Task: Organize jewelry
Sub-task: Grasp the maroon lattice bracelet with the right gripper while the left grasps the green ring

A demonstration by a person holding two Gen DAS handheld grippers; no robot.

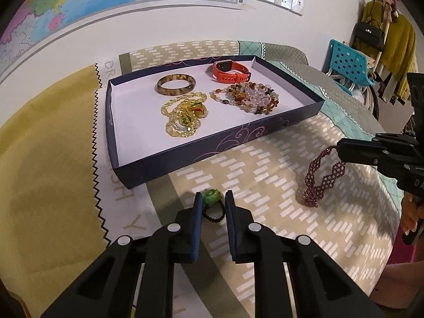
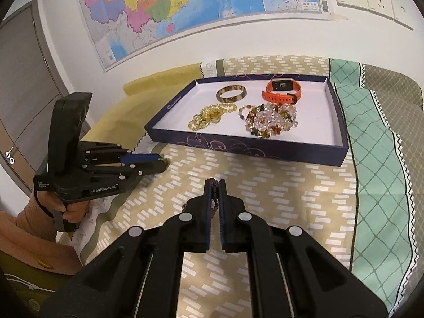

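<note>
Patterned bedding carries one dark shallow box holding four pieces: one mottled bangle, one orange watch, one yellow bead strand, one mixed-stone bead strand. Left gripper brackets a green-stone ring, contact unclear. Right gripper is clamped on one dark red beaded bracelet.

Left claw straddling green-stone ring, right claw holding dark-red beaded bracelet, tray beyond
</note>
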